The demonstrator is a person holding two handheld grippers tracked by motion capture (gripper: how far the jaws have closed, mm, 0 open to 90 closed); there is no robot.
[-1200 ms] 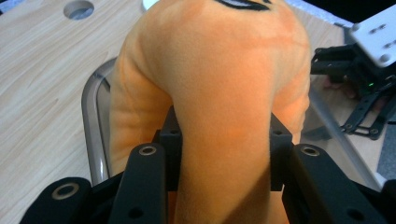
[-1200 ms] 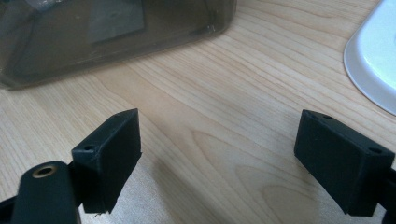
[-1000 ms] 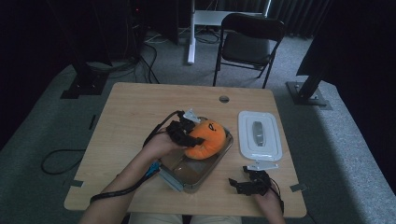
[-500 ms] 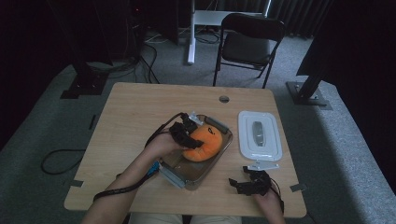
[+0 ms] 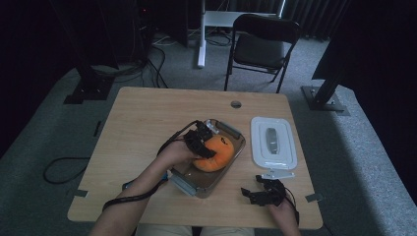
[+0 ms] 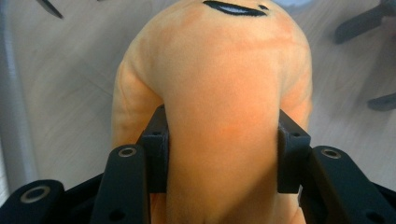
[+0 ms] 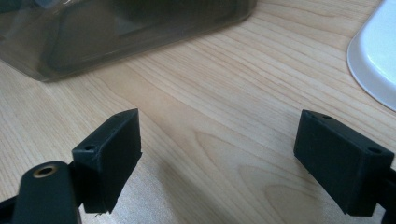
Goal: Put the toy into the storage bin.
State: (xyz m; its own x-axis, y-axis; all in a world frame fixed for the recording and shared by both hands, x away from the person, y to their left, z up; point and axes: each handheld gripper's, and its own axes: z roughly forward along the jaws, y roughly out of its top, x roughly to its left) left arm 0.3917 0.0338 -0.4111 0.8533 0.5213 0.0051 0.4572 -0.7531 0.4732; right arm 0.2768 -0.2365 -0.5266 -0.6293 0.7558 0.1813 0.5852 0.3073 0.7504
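Note:
An orange plush toy (image 5: 220, 153) with a dark stitched mark sits inside a clear plastic container (image 5: 234, 132) at the middle of the table. My left gripper (image 5: 199, 142) reaches into the container from the left. In the left gripper view its two pads (image 6: 157, 149) still touch the plush (image 6: 224, 88) on both sides; the jaws have just been opening around it. My right gripper (image 5: 252, 192) rests near the table's front edge, right of the container. Its jaws stand wide apart over bare wood (image 7: 217, 154) with nothing between them.
A white lid (image 5: 273, 142) lies flat to the right of the container, its rim also at the right gripper view's edge (image 7: 378, 56). A round cable hole (image 5: 236, 104) is in the far tabletop. A black chair (image 5: 263, 46) stands beyond the table.
My left gripper has sunk a little with the plush, which now sits lower in the container. The right gripper has kept still.

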